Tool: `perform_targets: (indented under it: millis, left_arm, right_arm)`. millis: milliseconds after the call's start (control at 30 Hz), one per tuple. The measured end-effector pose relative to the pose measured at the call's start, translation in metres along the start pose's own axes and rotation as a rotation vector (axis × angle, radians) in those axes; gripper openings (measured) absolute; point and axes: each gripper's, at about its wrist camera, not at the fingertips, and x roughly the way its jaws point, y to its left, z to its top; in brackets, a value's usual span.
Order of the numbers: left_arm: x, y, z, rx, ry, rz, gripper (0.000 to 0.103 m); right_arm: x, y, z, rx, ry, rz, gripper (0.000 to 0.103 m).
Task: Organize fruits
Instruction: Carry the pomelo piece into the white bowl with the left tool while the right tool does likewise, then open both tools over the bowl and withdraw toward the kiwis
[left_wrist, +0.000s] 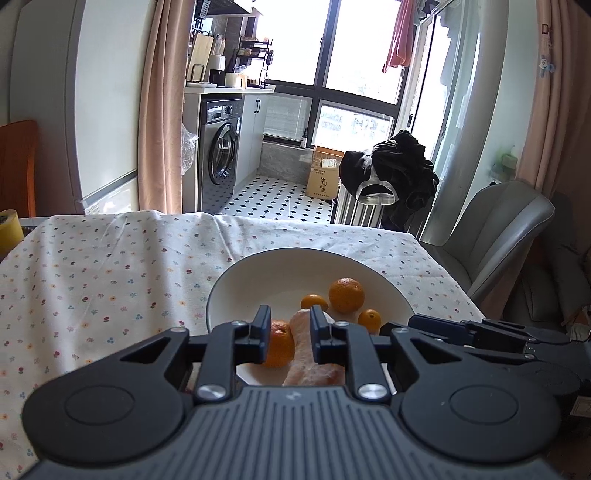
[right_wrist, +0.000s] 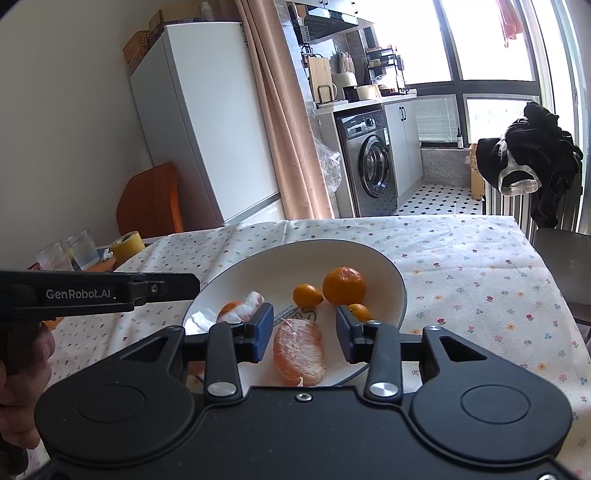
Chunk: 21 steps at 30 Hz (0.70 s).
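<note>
A white plate (left_wrist: 258, 266) (right_wrist: 295, 251) rests on the floral tablecloth. On it lie a large mandarin (left_wrist: 346, 295) (right_wrist: 344, 285), two small orange fruits (left_wrist: 314, 302) (left_wrist: 370, 319), a partly peeled mandarin (left_wrist: 279, 343) (right_wrist: 240, 310) and a peeled fruit piece (left_wrist: 308, 354) (right_wrist: 299, 350). My left gripper (left_wrist: 290, 332) hovers open over the plate's near left side with nothing gripped; its tip (right_wrist: 184, 286) shows above the left rim. My right gripper (right_wrist: 304, 334) is open, its fingers on either side of the peeled piece without touching it.
Two glasses (right_wrist: 70, 253) and a yellow tape roll (right_wrist: 127, 245) stand off the table's far left corner. A grey chair (left_wrist: 491, 236) sits at the right edge. A person's hand (right_wrist: 22, 369) holds the left gripper's handle.
</note>
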Motion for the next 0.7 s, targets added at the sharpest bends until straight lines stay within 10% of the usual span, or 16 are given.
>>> perform_targets:
  millis: [267,500,700]
  left_arm:
    - [-0.018,0.014,-0.005,-0.021,0.005,0.024,0.025]
    - [-0.041,0.02,-0.009,-0.013,-0.03,0.044,0.064]
    - [-0.056,0.022,-0.014,-0.002,-0.051,0.057,0.078]
  right_arm:
    - [-0.015,0.004,0.004,-0.011,-0.026,-0.024,0.053]
    - [-0.027,0.01,0.001,-0.029,-0.038,-0.065,0.076]
    - [-0.038,0.018,-0.001,-0.044,-0.049,-0.06,0.091]
